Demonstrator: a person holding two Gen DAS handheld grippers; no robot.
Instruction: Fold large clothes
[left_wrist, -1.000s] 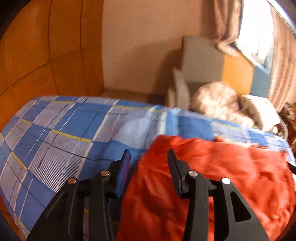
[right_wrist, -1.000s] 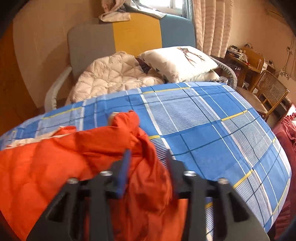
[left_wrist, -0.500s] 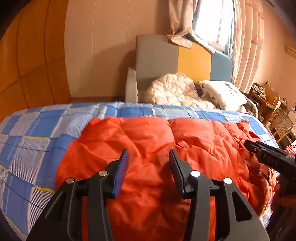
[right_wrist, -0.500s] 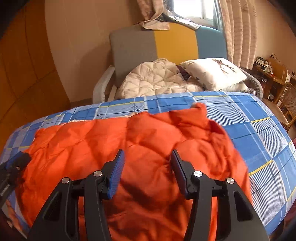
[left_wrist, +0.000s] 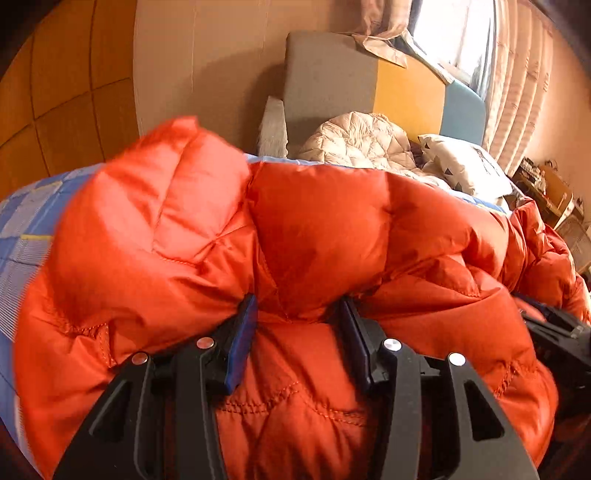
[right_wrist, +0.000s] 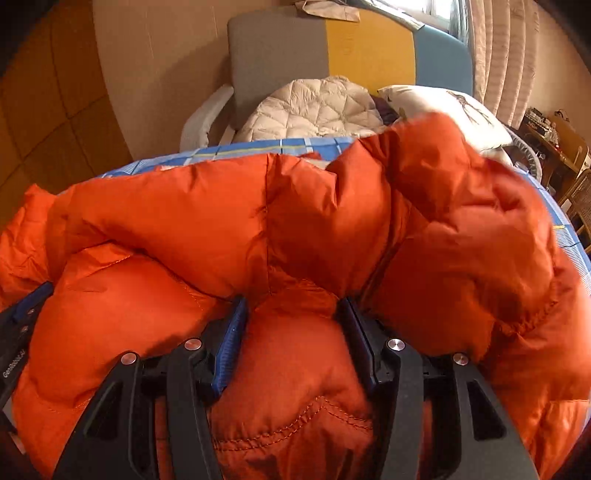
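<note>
A puffy orange down jacket (left_wrist: 317, 229) lies bunched on a bed with a blue checked sheet (left_wrist: 22, 229). It fills both views and also shows in the right wrist view (right_wrist: 207, 221). My left gripper (left_wrist: 297, 317) has its jaws wide apart with a thick fold of the jacket pushed between them. My right gripper (right_wrist: 291, 314) stands the same way, jaws wide around a bulge of jacket. The right gripper shows at the right edge of the left wrist view (left_wrist: 554, 332). The left gripper shows at the left edge of the right wrist view (right_wrist: 22, 325).
Behind the bed stands a grey, yellow and blue chair (right_wrist: 332, 48) holding a cream quilted garment (right_wrist: 314, 107) and a white pillow (right_wrist: 443, 103). A wooden wall (left_wrist: 55, 92) is at the left. Curtains (left_wrist: 517, 74) and furniture are at the right.
Both grippers have moved down and forward into the jacket. The fabric now bulges up between and over the fingers, where before it lay flatter below them.
</note>
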